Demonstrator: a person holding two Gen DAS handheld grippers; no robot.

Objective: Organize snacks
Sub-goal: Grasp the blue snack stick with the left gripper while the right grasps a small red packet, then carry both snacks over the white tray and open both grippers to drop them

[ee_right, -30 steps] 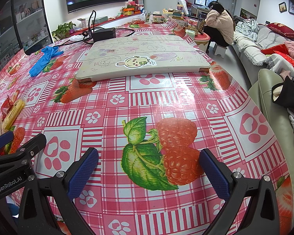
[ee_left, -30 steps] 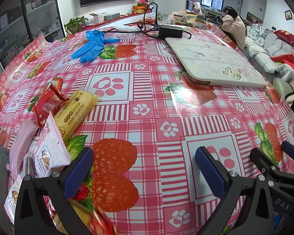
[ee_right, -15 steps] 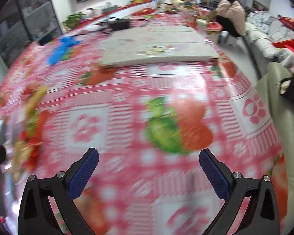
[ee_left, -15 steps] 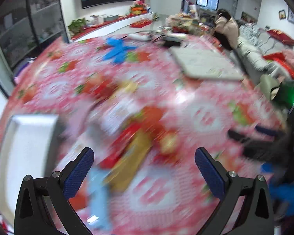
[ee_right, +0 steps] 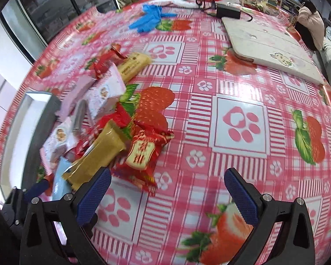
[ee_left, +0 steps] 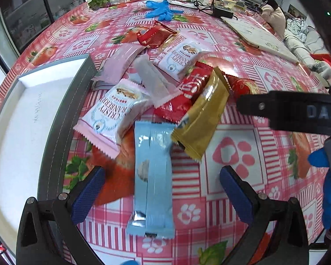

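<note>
A pile of snack packets lies on the pink strawberry tablecloth beside a grey-rimmed white tray (ee_left: 55, 114). In the left wrist view my left gripper (ee_left: 163, 194) is open over a light blue packet (ee_left: 152, 176). Beyond it lie a gold packet (ee_left: 203, 119), red packets (ee_left: 183, 97), pink-and-white packets (ee_left: 114, 114) and a plain pink one (ee_left: 121, 61). My right gripper (ee_right: 167, 192) is open and empty just right of the pile, near a red packet (ee_right: 143, 154) and the gold packet (ee_right: 99, 156). The tray's edge also shows in the right wrist view (ee_right: 39, 119).
Blue gloves (ee_left: 161, 11) lie at the far side of the table. A white folded board (ee_right: 269, 44) and a black power adapter (ee_right: 228, 12) with cables sit at the back right. A person (ee_right: 309, 19) sits beyond the table.
Both grippers swung left towards the snack pile. The left one now hovers over the light blue packet with the tray in view; the right one now faces the pile. Both stay open.
</note>
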